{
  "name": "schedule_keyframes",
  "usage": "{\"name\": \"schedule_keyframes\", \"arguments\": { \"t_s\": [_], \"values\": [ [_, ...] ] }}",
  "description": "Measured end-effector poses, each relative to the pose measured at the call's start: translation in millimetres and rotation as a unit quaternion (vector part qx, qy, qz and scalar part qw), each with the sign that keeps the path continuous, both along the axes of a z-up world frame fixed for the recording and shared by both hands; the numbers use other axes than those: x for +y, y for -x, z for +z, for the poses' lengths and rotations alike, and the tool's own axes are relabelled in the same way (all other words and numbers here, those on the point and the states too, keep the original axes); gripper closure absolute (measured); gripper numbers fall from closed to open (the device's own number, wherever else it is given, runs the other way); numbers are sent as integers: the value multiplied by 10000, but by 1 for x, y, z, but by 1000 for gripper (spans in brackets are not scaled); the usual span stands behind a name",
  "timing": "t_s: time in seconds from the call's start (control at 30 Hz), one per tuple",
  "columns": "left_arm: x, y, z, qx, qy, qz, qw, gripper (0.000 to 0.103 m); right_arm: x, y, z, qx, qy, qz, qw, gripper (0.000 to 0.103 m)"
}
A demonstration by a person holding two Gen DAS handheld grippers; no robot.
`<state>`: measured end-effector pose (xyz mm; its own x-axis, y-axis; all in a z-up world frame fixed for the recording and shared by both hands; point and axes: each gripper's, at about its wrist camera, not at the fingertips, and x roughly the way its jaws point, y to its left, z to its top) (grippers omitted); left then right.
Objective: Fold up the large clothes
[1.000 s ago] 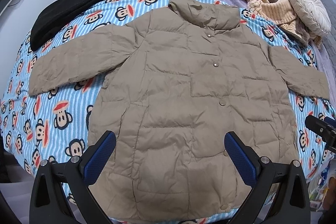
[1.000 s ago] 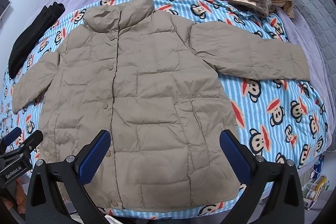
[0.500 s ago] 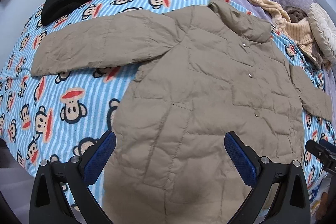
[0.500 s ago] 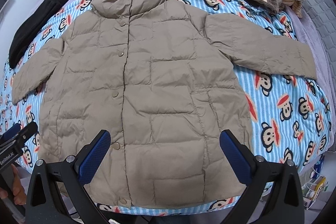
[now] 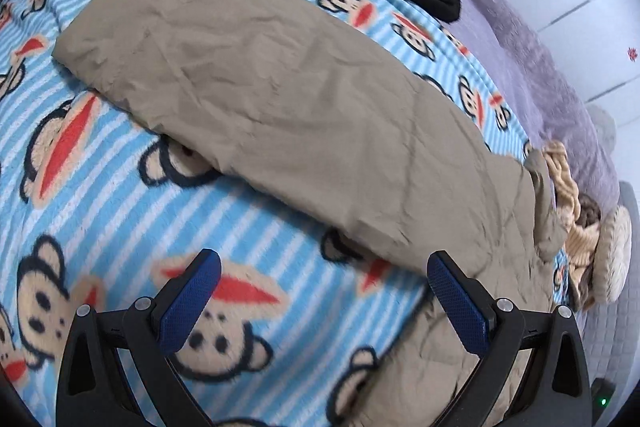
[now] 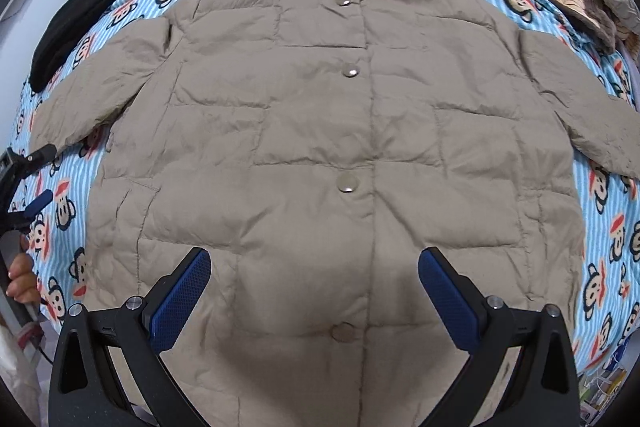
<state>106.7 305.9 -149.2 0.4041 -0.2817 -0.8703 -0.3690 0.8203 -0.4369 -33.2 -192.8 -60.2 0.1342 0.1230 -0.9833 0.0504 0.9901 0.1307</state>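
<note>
My left gripper (image 5: 320, 291) and right gripper (image 6: 314, 287) gape wide, empty. The tan puffer jacket (image 6: 344, 155) lies spread flat on the bed's monkey blanket (image 5: 100, 211); soft, light, slippery, so I'd pinch the sleeve (image 5: 260, 95) cuff.

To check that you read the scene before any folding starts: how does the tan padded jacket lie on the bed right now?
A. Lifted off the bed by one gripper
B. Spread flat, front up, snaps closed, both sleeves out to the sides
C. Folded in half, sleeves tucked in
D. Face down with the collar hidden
B: in the right wrist view the jacket lies flat on the monkey-print blanket, snaps showing, sleeves out, with both grippers open.
</note>
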Motion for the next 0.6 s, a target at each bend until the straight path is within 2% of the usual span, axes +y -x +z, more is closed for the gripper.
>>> {"name": "schedule_keyframes", "arguments": {
  "t_s": [0.1, 0.17, 0.3, 0.4, 0.43, 0.47, 0.5, 0.53, 0.57, 0.6],
  "values": [
    [26, -19, -17, -49, 209, 338, 9992, 0, 17, -10, -14, -44, -82, 50, 9999, 0],
    [37, -35, -21, -148, 176, 440, 9988, 0, 26, -17, -21, -104, -135, 47, 9998, 0],
    [47, -65, -24, -266, -153, 522, 9982, 0, 38, -34, -29, -221, -210, 13, 9995, 0],
    [51, -78, -22, -343, -535, 641, 9959, 2, 45, -48, -29, -350, -264, 7, 9990, 0],
    [50, -82, -20, -368, -677, 682, 9947, 15, 48, -53, -28, -394, -273, 16, 9988, 0],
    [48, -84, -18, -372, -815, 684, 9936, 22, 50, -58, -28, -430, -291, 24, 9987, 0],
    [48, -87, -17, -382, -905, 644, 9931, 38, 52, -63, -27, -467, -313, 25, 9984, 0],
    [47, -89, -14, -435, -937, 556, 9931, 60, 56, -68, -26, -513, -348, 24, 9981, 0],
    [46, -90, -11, -526, -882, 386, 9940, 73, 59, -74, -25, -556, -396, 28, 9977, 0],
    [45, -91, -7, -592, -861, 266, 9942, 91, 62, -79, -25, -603, -443, 32, 9972, 0]
  ]
}}
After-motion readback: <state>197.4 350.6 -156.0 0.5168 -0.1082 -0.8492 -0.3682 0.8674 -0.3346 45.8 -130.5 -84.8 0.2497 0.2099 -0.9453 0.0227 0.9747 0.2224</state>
